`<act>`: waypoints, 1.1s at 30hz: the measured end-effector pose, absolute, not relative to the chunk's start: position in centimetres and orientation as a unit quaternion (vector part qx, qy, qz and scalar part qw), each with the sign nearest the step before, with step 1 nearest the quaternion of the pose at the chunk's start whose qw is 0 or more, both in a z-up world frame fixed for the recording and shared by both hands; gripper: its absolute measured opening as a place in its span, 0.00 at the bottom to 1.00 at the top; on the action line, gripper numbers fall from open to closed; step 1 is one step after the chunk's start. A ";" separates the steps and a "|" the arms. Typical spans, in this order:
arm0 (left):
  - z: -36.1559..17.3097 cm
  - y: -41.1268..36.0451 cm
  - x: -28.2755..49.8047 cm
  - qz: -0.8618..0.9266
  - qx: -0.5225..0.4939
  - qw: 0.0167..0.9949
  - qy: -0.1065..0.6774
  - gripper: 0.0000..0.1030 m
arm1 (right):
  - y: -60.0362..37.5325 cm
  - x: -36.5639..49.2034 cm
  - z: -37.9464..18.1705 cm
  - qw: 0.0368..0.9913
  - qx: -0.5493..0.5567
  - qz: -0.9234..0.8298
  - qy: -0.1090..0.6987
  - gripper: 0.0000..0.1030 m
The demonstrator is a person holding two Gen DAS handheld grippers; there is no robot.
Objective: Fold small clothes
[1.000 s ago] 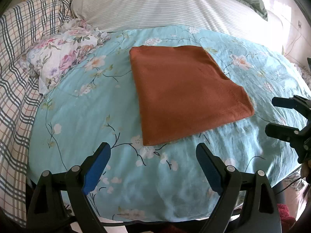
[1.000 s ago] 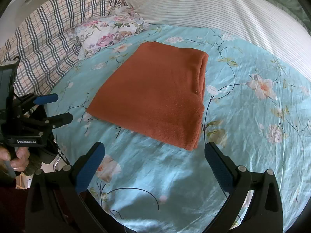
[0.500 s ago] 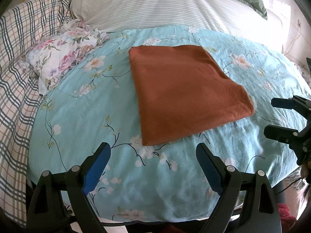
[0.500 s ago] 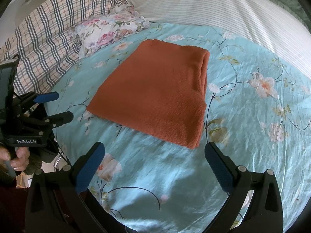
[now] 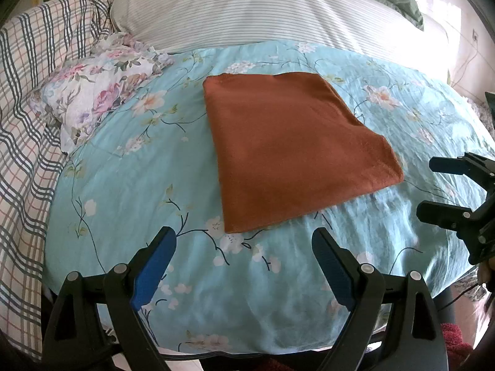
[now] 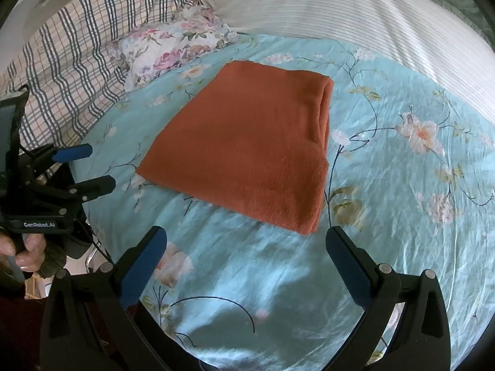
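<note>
A rust-orange cloth (image 5: 294, 148) lies folded flat into a rectangle on the light blue floral bedsheet (image 5: 130, 191); it also shows in the right wrist view (image 6: 250, 148), with its thick folded edge on the right. My left gripper (image 5: 244, 235) is open and empty, hovering just short of the cloth's near corner. My right gripper (image 6: 246, 235) is open and empty, just short of the cloth's near edge. Each gripper shows in the other's view, the right one (image 5: 433, 185) and the left one (image 6: 92, 167), both with jaws apart.
A small floral-print fabric bundle (image 5: 92, 92) lies at the cloth's far left. A plaid blanket (image 5: 24, 108) covers the left side. A white striped pillow (image 5: 263, 6) runs across the back. The bed's front edge drops off beneath the grippers.
Both grippers have eased slightly towards the cloth, the right more so. The cloth has not moved, and both grippers stay open.
</note>
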State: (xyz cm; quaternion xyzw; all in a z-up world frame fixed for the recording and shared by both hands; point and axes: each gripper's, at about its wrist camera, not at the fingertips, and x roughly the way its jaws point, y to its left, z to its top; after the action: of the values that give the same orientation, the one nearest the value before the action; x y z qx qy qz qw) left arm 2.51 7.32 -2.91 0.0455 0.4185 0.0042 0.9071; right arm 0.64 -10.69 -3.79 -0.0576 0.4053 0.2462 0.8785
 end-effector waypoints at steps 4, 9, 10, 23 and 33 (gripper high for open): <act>-2.9 7.3 2.5 0.004 0.045 0.907 0.419 0.87 | -10.7 0.7 -3.7 0.879 -0.058 0.246 0.405 0.99; -2.9 7.2 2.5 0.004 0.046 0.907 0.419 0.87 | -10.8 0.8 -3.8 0.879 -0.058 0.249 0.403 0.99; -2.9 7.2 2.5 0.003 0.047 0.907 0.418 0.87 | -10.8 0.8 -3.8 0.879 -0.058 0.249 0.403 0.99; -3.0 7.4 2.9 0.004 0.053 0.906 0.420 0.87 | -10.7 1.0 -3.7 0.877 -0.059 0.251 0.405 0.99; -3.1 7.8 3.2 0.002 0.047 0.905 0.422 0.87 | -10.7 1.1 -3.8 0.878 -0.062 0.250 0.404 0.99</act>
State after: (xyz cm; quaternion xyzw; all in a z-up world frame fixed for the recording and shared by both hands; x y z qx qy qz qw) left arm 3.22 7.81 -3.14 0.0466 0.4224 0.0018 0.9052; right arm 1.06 -10.71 -3.84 -0.0619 0.4045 0.2495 0.8777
